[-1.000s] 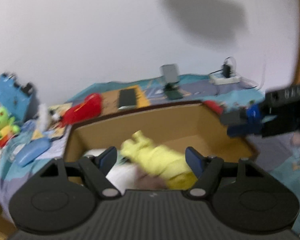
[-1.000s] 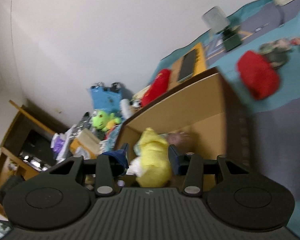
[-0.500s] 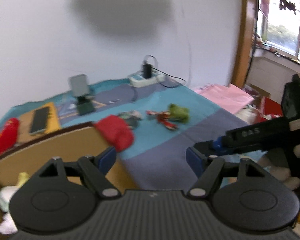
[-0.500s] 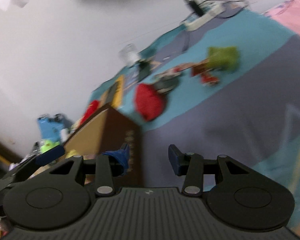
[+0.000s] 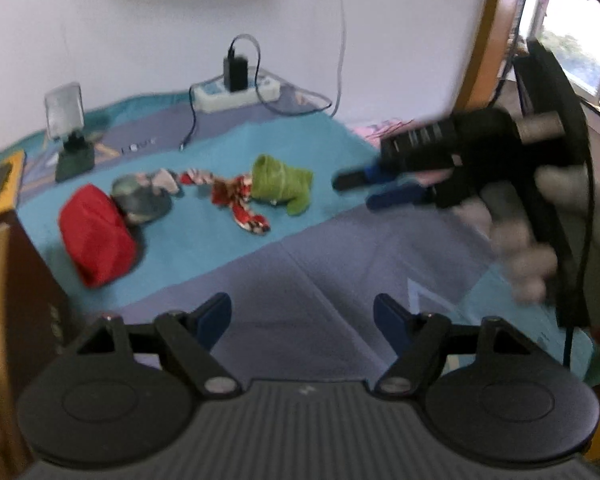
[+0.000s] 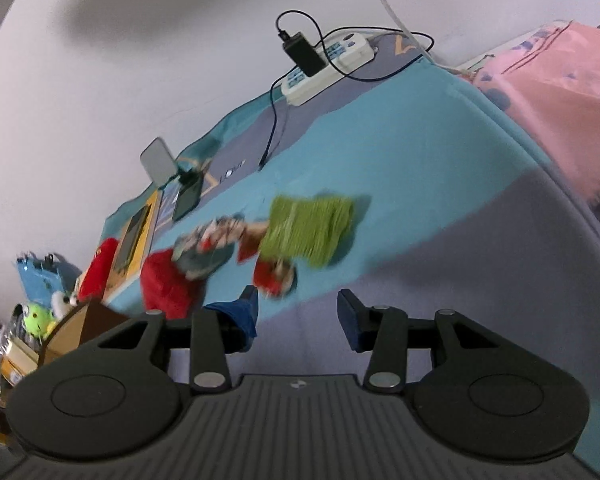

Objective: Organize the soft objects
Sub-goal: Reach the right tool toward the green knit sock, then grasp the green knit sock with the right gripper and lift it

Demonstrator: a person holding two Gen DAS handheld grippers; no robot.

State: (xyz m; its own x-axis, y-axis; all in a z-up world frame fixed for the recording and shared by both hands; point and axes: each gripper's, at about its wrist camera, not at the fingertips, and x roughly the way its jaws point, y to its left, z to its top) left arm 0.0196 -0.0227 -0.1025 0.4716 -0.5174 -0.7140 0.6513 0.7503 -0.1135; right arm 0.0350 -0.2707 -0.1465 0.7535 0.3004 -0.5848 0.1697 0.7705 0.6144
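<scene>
Several soft toys lie on the blue bedspread: a red one (image 5: 96, 236), a grey-green one (image 5: 140, 198) touching it, a red-and-white patterned one (image 5: 240, 200) and a green plush (image 5: 280, 184). My left gripper (image 5: 302, 310) hangs open over bare bedspread, short of the toys, with nothing between its fingers. My right gripper (image 5: 358, 191), held by a gloved hand, hovers just right of the green plush. In the right wrist view its fingers (image 6: 298, 302) stand apart and empty, with the green plush (image 6: 308, 230) and the red toy (image 6: 168, 284) right ahead, both blurred.
A cardboard box (image 5: 4, 280) stands at the left edge. A power strip (image 5: 236, 90) with charger and cables lies by the wall, with a small phone stand (image 5: 70, 140) to its left. Pink cloth (image 6: 560, 92) covers the far right. More toys (image 6: 40, 316) crowd beyond the box.
Both grippers have swung right, away from the box with the yellow plush inside. They now point down at the toys on the bedspread. The yellow plush has left view.
</scene>
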